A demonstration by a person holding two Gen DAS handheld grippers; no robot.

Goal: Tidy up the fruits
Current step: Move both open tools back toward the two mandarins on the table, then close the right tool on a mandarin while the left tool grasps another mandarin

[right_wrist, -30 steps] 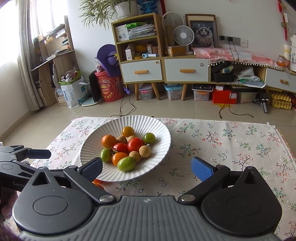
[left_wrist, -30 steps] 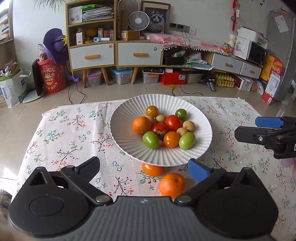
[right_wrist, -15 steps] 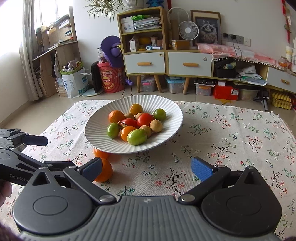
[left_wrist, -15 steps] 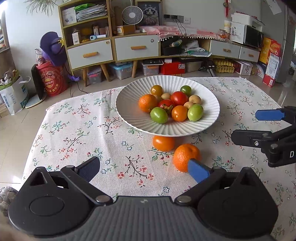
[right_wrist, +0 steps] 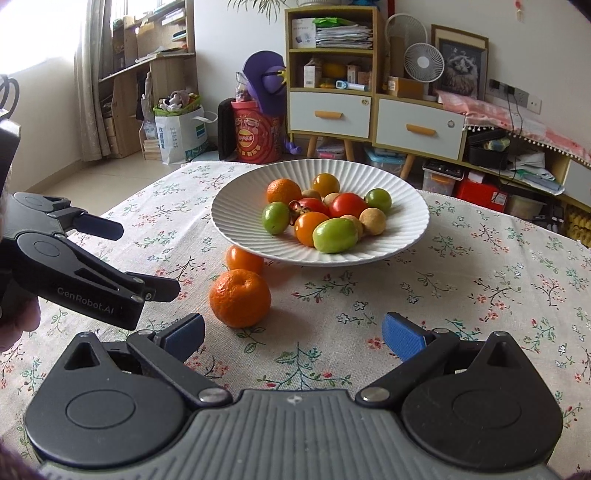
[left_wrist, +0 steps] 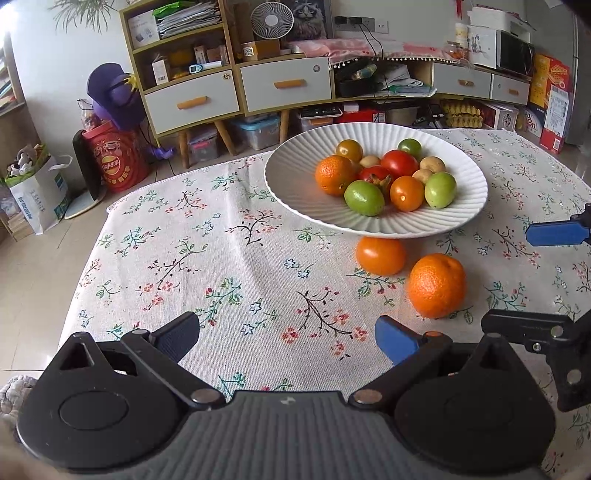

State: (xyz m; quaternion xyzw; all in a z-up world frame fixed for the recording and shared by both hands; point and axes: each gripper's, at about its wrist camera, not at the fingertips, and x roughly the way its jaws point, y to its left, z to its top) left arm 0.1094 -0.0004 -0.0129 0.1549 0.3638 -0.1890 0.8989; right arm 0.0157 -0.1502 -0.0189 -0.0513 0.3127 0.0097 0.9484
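Both grippers are black with ribbed grey housings, silver pivot screws and round side discs; the left gripper (right_wrist: 147, 258) bears white "CenRobot.AI" lettering. The right gripper (right_wrist: 293, 332) has blue finger pads (right_wrist: 402, 336).

Soft daylight floods in from the window (right_wrist: 55, 33) on the left, blown out to white glare there, and the room is bright and evenly lit. Shadows under the plate (right_wrist: 236, 206) and the loose orange (right_wrist: 239, 298) stay faint. Everything looks sharp, though the shelves (left_wrist: 177, 62) bow and the corners go dark.
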